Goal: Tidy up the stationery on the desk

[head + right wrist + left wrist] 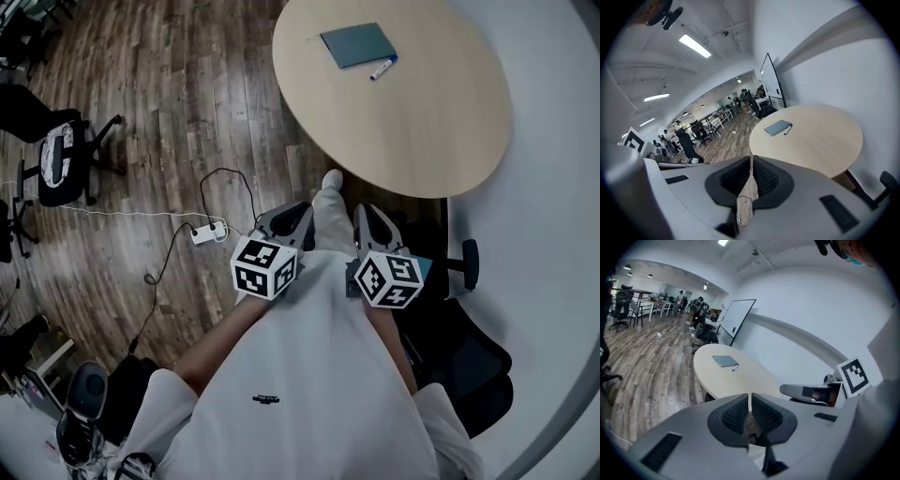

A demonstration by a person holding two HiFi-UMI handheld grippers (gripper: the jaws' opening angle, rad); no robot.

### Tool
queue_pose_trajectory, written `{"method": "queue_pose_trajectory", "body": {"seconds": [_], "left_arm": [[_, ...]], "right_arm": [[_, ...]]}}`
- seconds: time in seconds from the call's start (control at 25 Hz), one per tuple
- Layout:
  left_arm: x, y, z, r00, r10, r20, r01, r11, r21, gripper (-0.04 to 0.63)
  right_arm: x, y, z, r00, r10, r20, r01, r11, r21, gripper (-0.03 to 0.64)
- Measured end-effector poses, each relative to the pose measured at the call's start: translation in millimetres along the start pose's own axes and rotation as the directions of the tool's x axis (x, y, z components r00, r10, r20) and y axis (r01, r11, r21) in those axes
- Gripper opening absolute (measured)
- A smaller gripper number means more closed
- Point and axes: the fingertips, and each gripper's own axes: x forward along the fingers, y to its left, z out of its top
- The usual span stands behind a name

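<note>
Between the fingers [735, 414] of the left gripper [750, 398] nothing is held; they are pressed together, and the right gripper [752, 160] is closed and empty likewise. Both are low before the person, well apart from the tabletop [422, 131], where the teal notebook [356, 44] lies at the far side with the marker [382, 67] just beside its corner. Arriving closed, the fingers could nudge the marker into rolling off. The power strip [207, 232] and its cable on the floor might catch a foot.
</note>
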Motion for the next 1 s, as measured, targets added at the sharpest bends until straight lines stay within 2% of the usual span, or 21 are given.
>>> {"method": "queue_pose_trajectory", "body": {"seconds": [0.28, 0.48, 0.64, 0.76, 1.0], "left_arm": [[60.9, 10.6, 51.3, 0.999, 0.036, -0.005, -0.036, 0.999, 0.019, 0.037], [122.2, -2.1, 124.5, 0.998, 0.053, 0.020, -0.054, 0.997, 0.052, 0.037], [167.5, -5.4, 170.1, 0.996, 0.084, 0.030, -0.085, 0.995, 0.044, 0.037], [203.5, -10.9, 180.9, 0.996, 0.083, 0.010, -0.084, 0.995, 0.046, 0.037], [240.7, -26.8, 173.5, 0.994, 0.081, -0.069, -0.078, 0.995, 0.055, 0.037]], "right_arm": [[55.5, -36.7, 57.6, 0.999, 0.031, 0.032, -0.031, 0.999, 0.013, 0.043], [91.6, -78.6, 127.2, 0.997, 0.070, 0.019, -0.070, 0.997, -0.023, 0.043], [116.1, -109.4, 173.6, 0.995, 0.093, 0.026, -0.093, 0.996, -0.005, 0.043], [133.0, -129.3, 193.2, 0.992, 0.119, 0.031, -0.118, 0.993, -0.005, 0.043], [149.8, -162.0, 194.2, 0.993, 0.115, 0.003, -0.115, 0.993, 0.032, 0.043]]}}
